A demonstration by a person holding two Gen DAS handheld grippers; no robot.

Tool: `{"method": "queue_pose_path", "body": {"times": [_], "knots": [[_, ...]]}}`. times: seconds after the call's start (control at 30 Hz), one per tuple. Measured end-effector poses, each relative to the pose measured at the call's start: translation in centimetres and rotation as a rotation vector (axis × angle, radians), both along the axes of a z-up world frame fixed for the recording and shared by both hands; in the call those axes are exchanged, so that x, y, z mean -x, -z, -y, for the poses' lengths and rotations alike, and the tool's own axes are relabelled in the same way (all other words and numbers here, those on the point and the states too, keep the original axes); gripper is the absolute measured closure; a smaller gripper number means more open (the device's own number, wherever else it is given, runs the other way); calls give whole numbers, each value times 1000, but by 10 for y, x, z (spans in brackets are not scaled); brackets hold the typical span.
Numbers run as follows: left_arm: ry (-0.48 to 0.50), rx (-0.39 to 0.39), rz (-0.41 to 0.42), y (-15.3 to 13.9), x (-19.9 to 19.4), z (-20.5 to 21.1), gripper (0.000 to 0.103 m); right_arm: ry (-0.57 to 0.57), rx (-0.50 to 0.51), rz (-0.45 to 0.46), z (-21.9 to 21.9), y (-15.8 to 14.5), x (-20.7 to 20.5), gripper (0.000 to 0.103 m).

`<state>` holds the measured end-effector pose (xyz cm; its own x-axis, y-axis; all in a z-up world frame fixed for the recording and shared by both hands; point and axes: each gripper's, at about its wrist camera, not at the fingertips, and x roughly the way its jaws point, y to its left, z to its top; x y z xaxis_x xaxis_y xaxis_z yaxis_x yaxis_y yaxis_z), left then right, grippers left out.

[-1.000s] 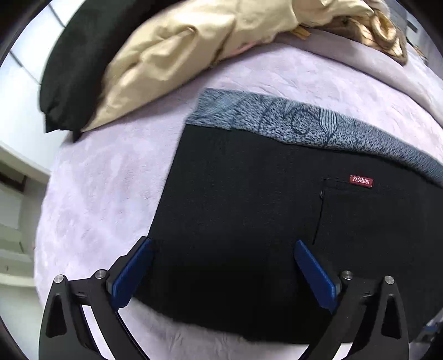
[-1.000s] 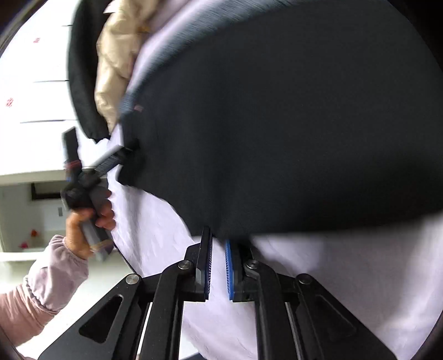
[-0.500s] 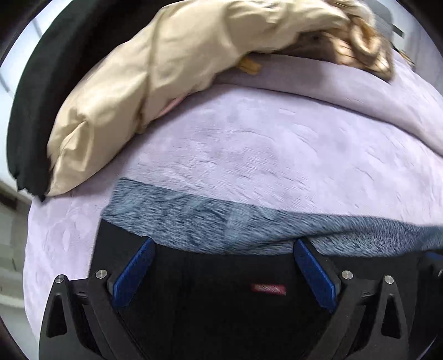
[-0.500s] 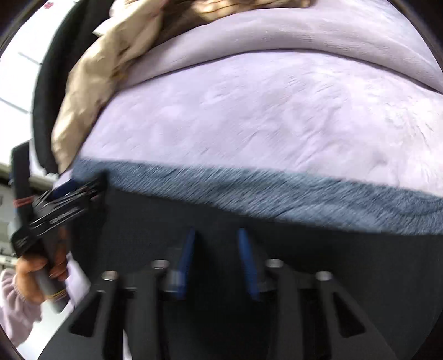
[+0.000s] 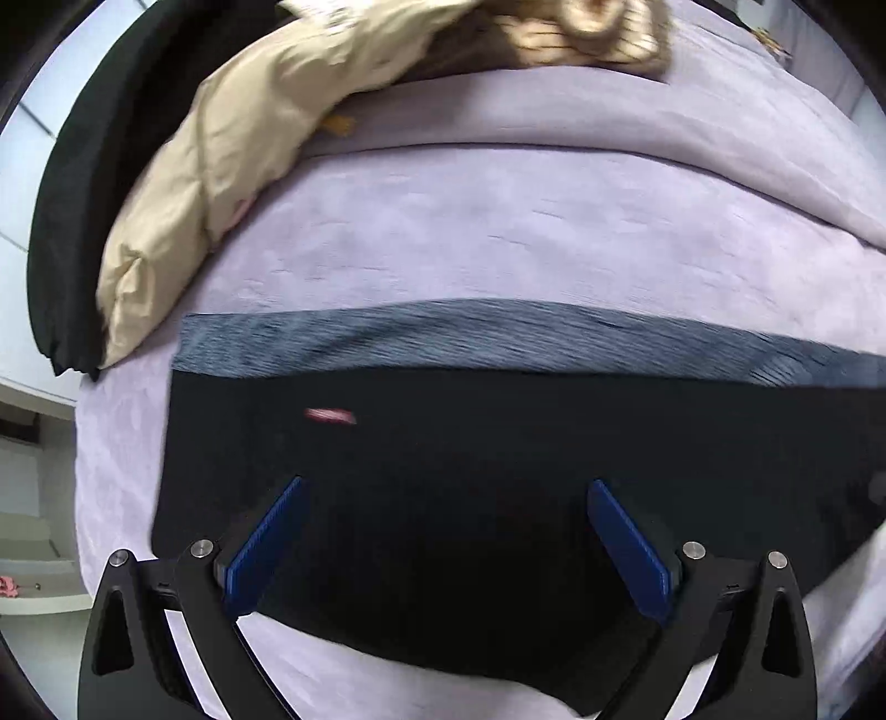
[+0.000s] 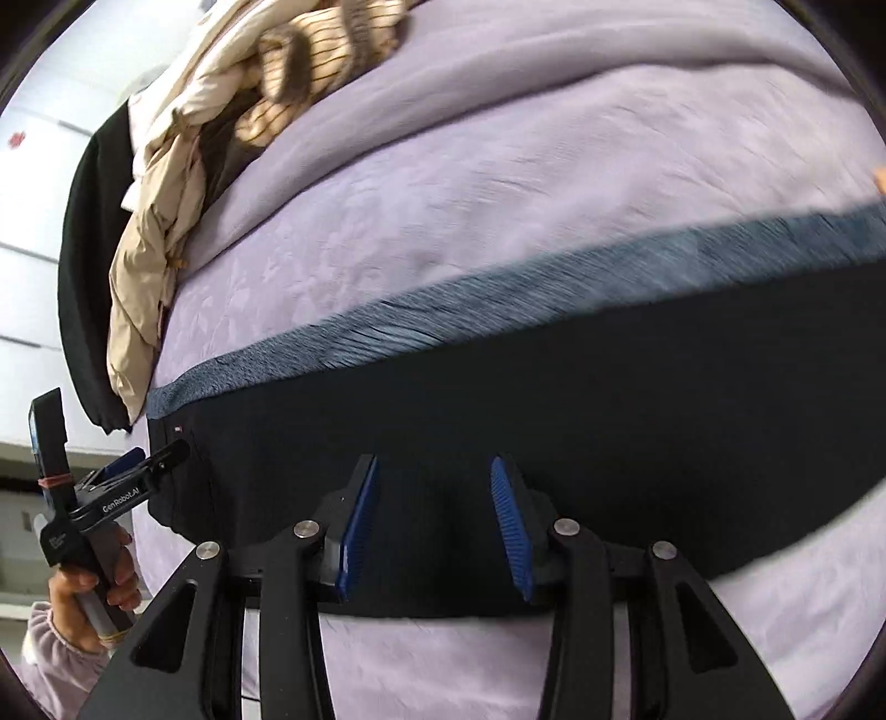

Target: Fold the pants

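Note:
The black pants (image 5: 498, 498) lie flat on the lilac bed cover (image 5: 498, 238), with a blue-grey patterned band (image 5: 443, 338) along their far edge and a small red label (image 5: 329, 415) near the left end. My left gripper (image 5: 443, 487) hovers over them, jaws wide open and empty. In the right wrist view the same pants (image 6: 554, 399) stretch across the bed. My right gripper (image 6: 434, 462) is above their near edge, its jaws opening with no cloth pinched between them. The left gripper (image 6: 163, 451) shows at the pants' left end, held by a hand (image 6: 83, 587).
A heap of clothes lies at the bed's far left: a beige jacket (image 5: 221, 166), a black garment (image 5: 94, 183) and a brown striped one (image 5: 587, 33). The bed's edge drops off at the left, with white shelving (image 5: 33, 498) beyond. Bare lilac cover (image 6: 554, 166) lies behind the pants.
The right gripper was shut at the pants' edge a second ago and now stands parted. Both grippers have shifted over the pants, and the black cloth now lies flat below them.

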<state>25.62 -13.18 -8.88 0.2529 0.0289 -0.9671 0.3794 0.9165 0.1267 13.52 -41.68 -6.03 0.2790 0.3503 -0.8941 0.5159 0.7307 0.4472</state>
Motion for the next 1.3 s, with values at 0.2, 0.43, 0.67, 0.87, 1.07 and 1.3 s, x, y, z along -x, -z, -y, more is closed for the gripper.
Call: {"method": "queue_pose_path", "body": {"times": [0.2, 0.43, 0.67, 0.87, 1.07, 1.3], "knots": [[105, 20, -66, -1, 57, 82, 1, 75, -20, -14, 49, -12, 70, 48], [179, 42, -122, -3, 105, 167, 1, 145, -25, -9, 114, -18, 130, 48], [222, 44, -141, 0, 143, 236, 1, 209, -16, -10, 181, -12, 173, 48], [223, 19, -139, 18, 161, 279, 1, 327, -60, -16, 233, 13, 202, 48], [182, -13, -120, 34, 162, 301, 1, 464, -114, 76, 264, 32, 209, 49], [158, -29, -79, 42, 158, 323, 1, 413, -63, 88, 271, 35, 189, 91]]}}
